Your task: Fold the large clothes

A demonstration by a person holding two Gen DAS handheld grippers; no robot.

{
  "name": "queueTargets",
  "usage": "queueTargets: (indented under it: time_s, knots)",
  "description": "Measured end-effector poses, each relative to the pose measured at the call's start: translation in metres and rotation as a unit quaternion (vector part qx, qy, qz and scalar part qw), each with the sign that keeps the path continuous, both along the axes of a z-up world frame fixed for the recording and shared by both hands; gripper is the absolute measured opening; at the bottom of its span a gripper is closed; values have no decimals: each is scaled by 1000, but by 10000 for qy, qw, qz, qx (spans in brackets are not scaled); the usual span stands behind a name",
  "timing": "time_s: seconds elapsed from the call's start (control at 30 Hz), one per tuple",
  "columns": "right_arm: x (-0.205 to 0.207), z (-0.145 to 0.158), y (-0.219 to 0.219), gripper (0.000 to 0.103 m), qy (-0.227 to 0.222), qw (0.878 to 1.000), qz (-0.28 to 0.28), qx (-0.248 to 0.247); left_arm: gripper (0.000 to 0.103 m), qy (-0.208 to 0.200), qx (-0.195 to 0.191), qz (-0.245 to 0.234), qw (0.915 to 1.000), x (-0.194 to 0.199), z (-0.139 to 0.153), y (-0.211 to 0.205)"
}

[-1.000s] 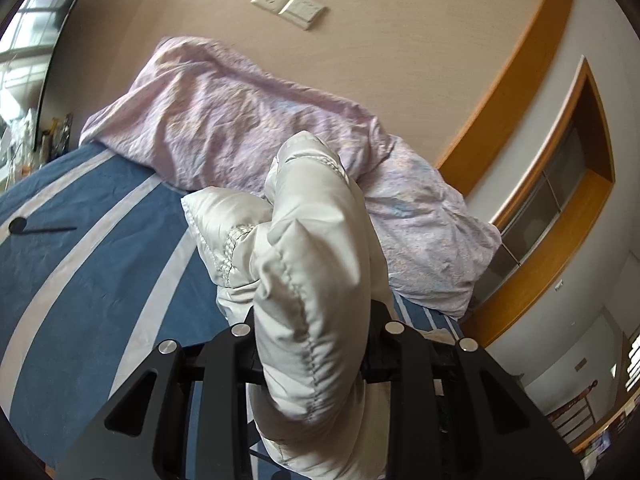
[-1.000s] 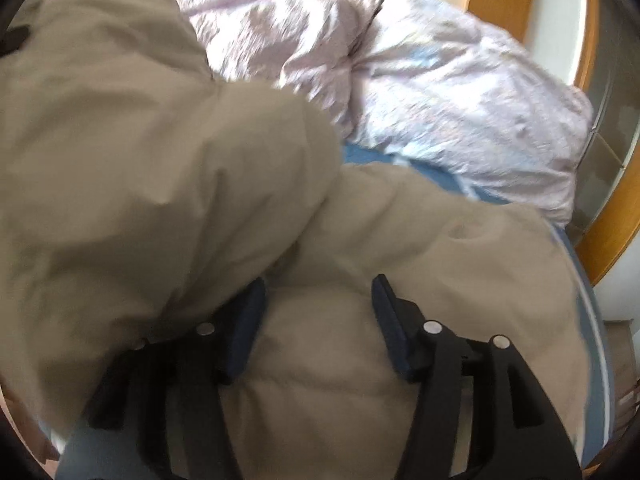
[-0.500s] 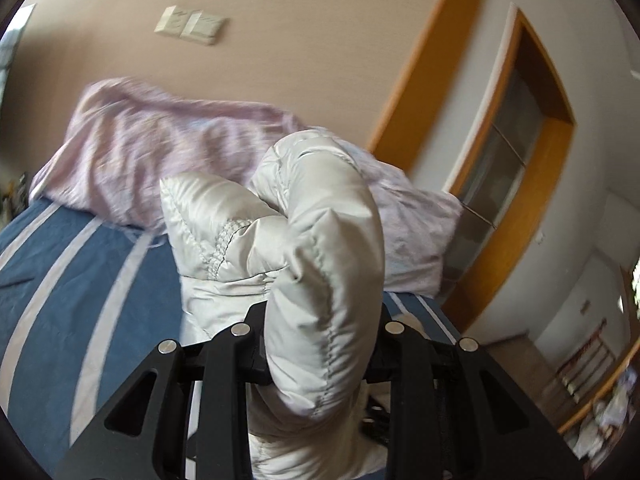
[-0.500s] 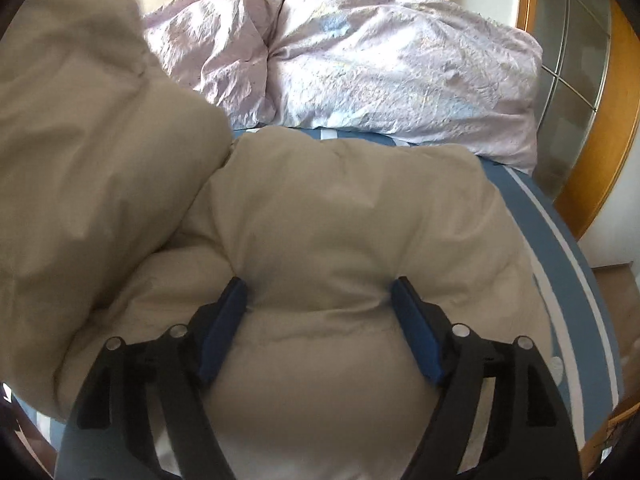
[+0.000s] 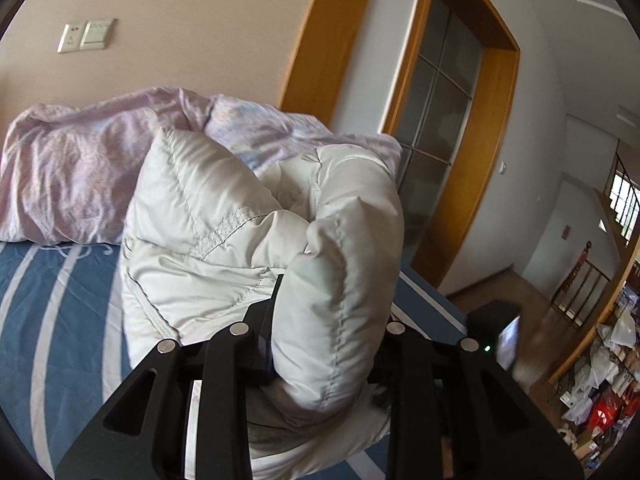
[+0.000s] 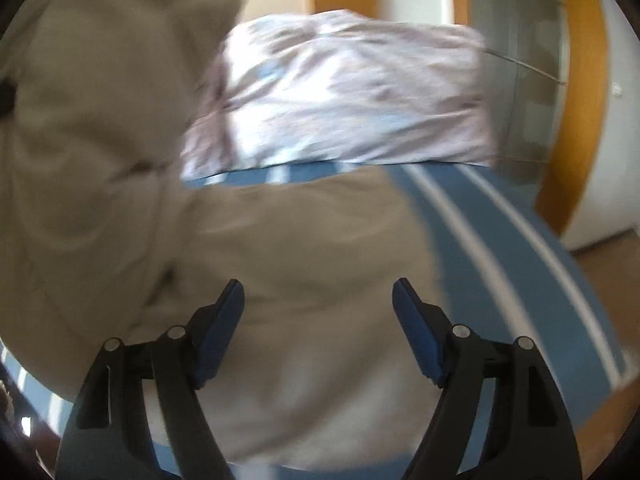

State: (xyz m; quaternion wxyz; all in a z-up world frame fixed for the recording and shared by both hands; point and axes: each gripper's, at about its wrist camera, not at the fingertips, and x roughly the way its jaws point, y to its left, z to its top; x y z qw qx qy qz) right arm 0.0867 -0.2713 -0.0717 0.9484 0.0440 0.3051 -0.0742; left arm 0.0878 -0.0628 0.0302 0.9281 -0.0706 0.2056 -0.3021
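Observation:
A pale quilted puffer jacket (image 5: pixel 224 240) lies bunched on the blue striped bed (image 5: pixel 52 320). My left gripper (image 5: pixel 332 320) is shut on a thick padded roll of the jacket, which bulges up between the black jaws and hides the pads. In the right wrist view the same jacket (image 6: pixel 300 248) looks beige and blurred, one part lifted at the left. My right gripper (image 6: pixel 318 304) stands open above it, its blue pads (image 6: pixel 224 320) wide apart and clear of the fabric.
A crumpled lilac duvet (image 5: pixel 80 168) lies along the head of the bed against a beige wall with a switch plate (image 5: pixel 86 36). A wooden-framed glass door (image 5: pixel 440 128) stands to the right, with floor and clutter (image 5: pixel 600 380) beyond the bed edge.
My right gripper let go of the jacket and opened wide. Both views swung toward the door side, and the held roll of jacket travelled with the left gripper.

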Motion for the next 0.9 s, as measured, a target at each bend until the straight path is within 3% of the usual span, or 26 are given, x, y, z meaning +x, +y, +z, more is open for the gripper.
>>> queueTargets:
  time_s: [0.13,0.27,0.4,0.63,0.9]
  knots:
    - [-14,6,-54,77,90,9977,-649,148,30,0,305,-118,9995,-2,-9,-23]
    - [-21,17,-98,77,16,9937,-805,784,32,-16,699,-263,9972,-5,-18,-53]
    - [-26,36,-127,82,-217,9841,-492,1692,32,50,898,-385,9952,-3,-29,-74]
    - [-24,69,-135,88,-431,9703,141,2374,33,-96,1426,-426,9888,-7,-46,-108]
    - [-5,81,-138,88,-232,9498,721,3036,35,-409,1896,-458,9799,-20,-65,-133]
